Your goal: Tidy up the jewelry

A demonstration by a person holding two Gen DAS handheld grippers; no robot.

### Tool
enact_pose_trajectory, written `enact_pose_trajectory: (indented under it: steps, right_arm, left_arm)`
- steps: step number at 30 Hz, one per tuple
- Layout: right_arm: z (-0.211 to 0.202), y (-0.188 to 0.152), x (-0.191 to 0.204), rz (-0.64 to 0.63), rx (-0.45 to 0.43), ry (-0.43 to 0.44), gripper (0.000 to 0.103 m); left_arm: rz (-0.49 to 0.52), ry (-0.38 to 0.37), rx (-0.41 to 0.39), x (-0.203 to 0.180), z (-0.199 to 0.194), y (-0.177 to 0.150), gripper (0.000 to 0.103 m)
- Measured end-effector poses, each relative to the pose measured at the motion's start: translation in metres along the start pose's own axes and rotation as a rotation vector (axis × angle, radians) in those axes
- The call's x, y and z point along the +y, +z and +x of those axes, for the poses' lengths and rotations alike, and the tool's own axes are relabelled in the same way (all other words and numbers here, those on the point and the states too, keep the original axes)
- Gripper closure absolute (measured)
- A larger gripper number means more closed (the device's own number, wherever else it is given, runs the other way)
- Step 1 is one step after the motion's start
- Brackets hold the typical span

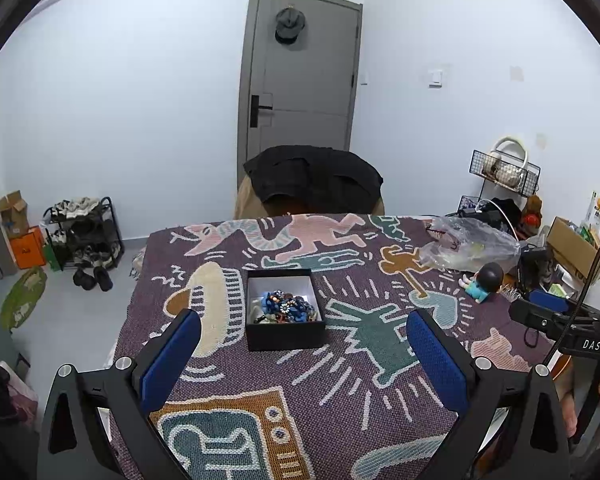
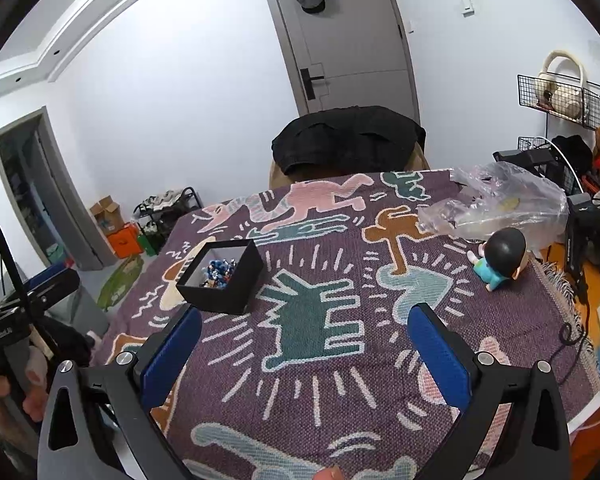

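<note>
Hovered above the patterned cloth (image 1: 340,400) on the counter: left gripper (image 1: 304,334), 2 blue-padded fingers (image 1: 172,360) spread wide apart, nothing between them. Same for the right gripper (image 2: 305,330): fingers (image 2: 440,356) released, well apart, empty, above the cloth (image 2: 340,380).

Sat on the cloth, black box (image 1: 286,330), lid off, upright, pale inside. Lay in a heap on its floor: jewelry (image 1: 286,308), mostly blue beads with some darker and paler pieces mixed in; single pieces too small to tell apart. In the left wrist view, found at 12 o'clock from the gap between the fingers, just beyond the tips, nearer the left pad, not touching. In the right wrist view, seen at 10 o'clock from the right gripper, box (image 2: 224,276) turned corner-on, just past the left pad, jewelry (image 2: 219,272) partly hidden by the near wall.

Lay at 2 o'clock on the far right of the cloth: crumpled clear plastic bag (image 1: 472,248), contents unclear. Just beside it, nearer the camera, a small figure (image 1: 482,282) with a dark round head and teal body, tipped on its side. Both well apart from the box.

Beyond the counter's far edge at 12 o'clock: dark garment (image 1: 314,178) draped over a chair back, then a grey door (image 1: 304,76) with a cap (image 1: 289,28) hung on it. On the floor at 9 o'clock, a shoe rack (image 1: 84,236).
</note>
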State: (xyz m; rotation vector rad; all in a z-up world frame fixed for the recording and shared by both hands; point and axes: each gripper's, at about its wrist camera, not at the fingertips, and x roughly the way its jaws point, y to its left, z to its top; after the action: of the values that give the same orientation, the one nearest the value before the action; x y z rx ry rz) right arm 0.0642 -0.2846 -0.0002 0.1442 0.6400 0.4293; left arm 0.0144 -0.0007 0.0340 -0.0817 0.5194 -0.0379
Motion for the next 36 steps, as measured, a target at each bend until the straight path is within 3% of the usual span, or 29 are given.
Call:
enact_pose_trajectory:
  steps: [36]
  right_arm:
    - [0.0016, -0.001, -0.0006, 0.004, 0.003, -0.004, 0.0]
  left_arm:
    - [-0.007, 0.007, -0.002, 0.0041, 0.0002, -0.0029, 0.0]
